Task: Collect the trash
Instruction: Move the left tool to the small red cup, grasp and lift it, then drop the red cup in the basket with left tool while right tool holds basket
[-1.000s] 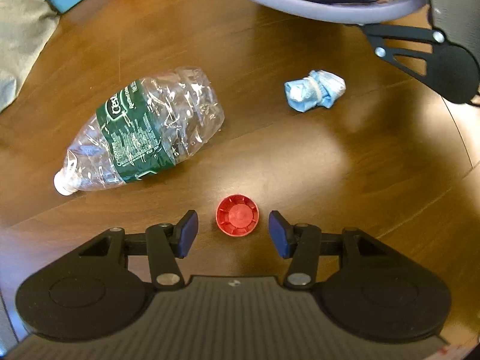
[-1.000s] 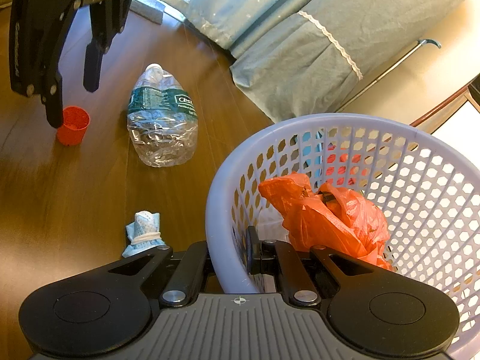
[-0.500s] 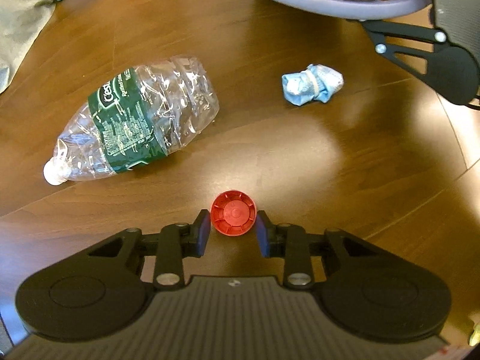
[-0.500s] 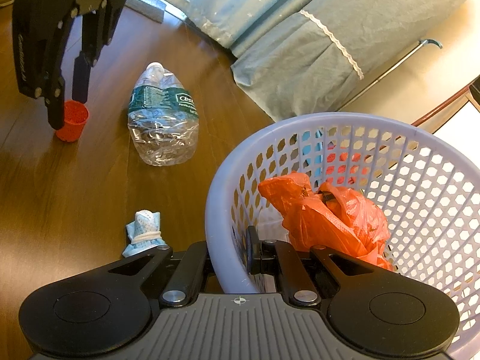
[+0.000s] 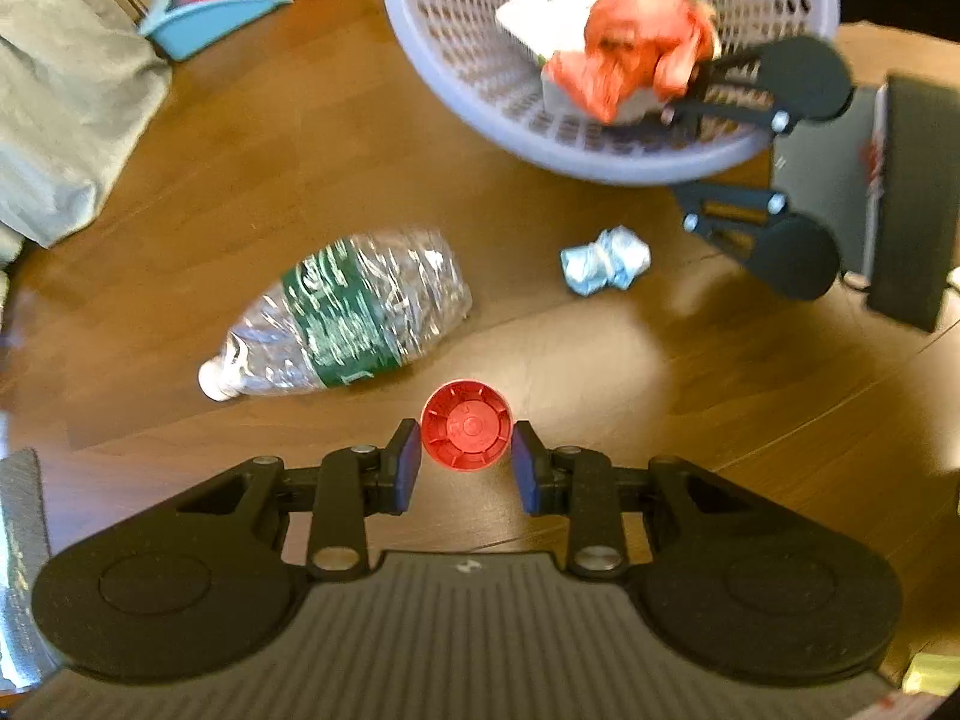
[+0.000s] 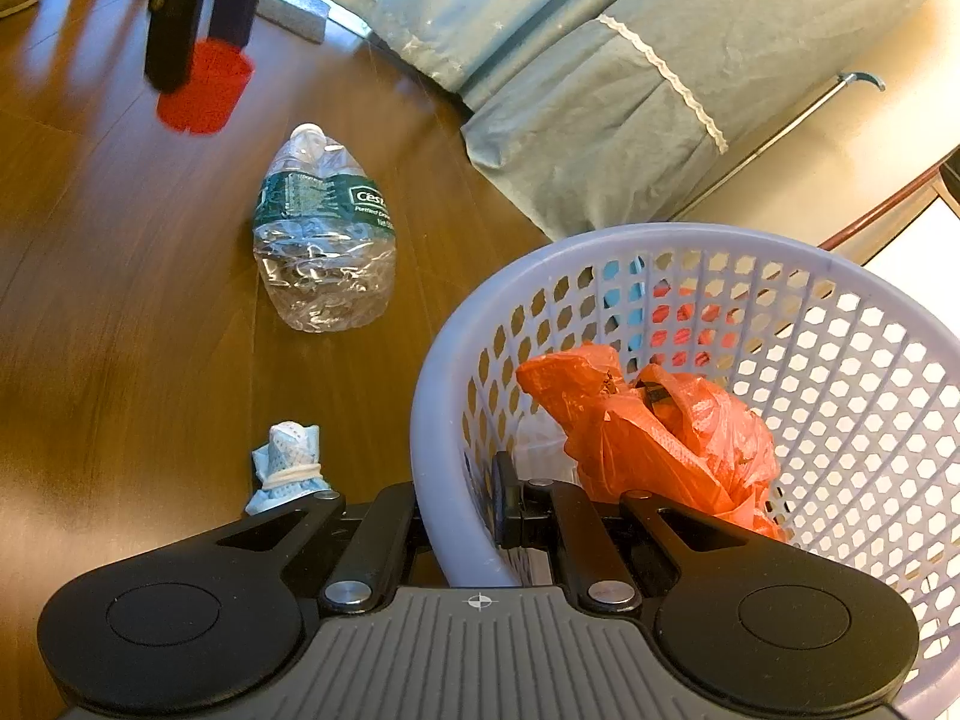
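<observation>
Since a second earlier, the left tongs [image 5: 466,461] had closed on the small red ribbed plastic cup [image 5: 466,425] and lifted it off the wooden floor [image 5: 600,360]. The right tongs [image 6: 474,516] stayed clamped on the lavender perforated basket [image 6: 444,480]; their tips were hidden behind its rim.

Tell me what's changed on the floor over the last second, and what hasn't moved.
The left gripper closed its jaws on the red cup and lifted it off the floor; in the right wrist view it now hangs above the wood. Unmoved: the crushed bottle and the crumpled blue mask lie where they were, and the right gripper stays clamped on the basket rim.
</observation>
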A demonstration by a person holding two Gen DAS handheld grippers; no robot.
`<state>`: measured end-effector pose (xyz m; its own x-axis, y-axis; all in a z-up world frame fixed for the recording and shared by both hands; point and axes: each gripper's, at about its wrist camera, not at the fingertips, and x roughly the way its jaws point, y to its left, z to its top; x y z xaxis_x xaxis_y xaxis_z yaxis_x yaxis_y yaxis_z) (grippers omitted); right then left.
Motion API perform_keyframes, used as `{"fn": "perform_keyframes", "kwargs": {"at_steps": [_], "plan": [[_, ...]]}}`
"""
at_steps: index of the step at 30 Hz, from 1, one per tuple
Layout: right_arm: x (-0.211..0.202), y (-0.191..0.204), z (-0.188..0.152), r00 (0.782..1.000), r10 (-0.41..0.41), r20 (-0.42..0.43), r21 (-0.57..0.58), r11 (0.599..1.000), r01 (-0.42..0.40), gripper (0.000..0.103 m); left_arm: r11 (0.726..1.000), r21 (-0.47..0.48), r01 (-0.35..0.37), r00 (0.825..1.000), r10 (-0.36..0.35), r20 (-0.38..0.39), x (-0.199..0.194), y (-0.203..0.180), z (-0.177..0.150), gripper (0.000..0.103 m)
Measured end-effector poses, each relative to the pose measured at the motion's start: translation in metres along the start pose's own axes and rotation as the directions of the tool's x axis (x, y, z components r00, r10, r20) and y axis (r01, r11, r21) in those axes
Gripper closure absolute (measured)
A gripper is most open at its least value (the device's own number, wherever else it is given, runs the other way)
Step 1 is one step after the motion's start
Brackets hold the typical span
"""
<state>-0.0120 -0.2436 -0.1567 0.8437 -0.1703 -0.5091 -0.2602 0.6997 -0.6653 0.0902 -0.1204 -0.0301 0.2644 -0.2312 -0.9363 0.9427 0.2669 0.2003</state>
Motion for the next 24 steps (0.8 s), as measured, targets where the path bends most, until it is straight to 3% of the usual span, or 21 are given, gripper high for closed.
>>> {"fn": "perform_keyframes", "kwargs": {"at_steps": [9,24], "plan": [[-0.003,-0.003,0.002,1.000,0.003,0.002,0.007,1.000,-0.003,0.100,0.999,-0.029,-0.041,0.998,0.043,0.053,-0.038,0.001,0.016,0.076],[-0.007,-0.001,0.000,1.000,0.007,0.004,0.004,1.000,-0.007,0.100,0.998,0.034,-0.045,0.993,0.041,0.115,-0.045,-0.010,0.037,0.076]]}}
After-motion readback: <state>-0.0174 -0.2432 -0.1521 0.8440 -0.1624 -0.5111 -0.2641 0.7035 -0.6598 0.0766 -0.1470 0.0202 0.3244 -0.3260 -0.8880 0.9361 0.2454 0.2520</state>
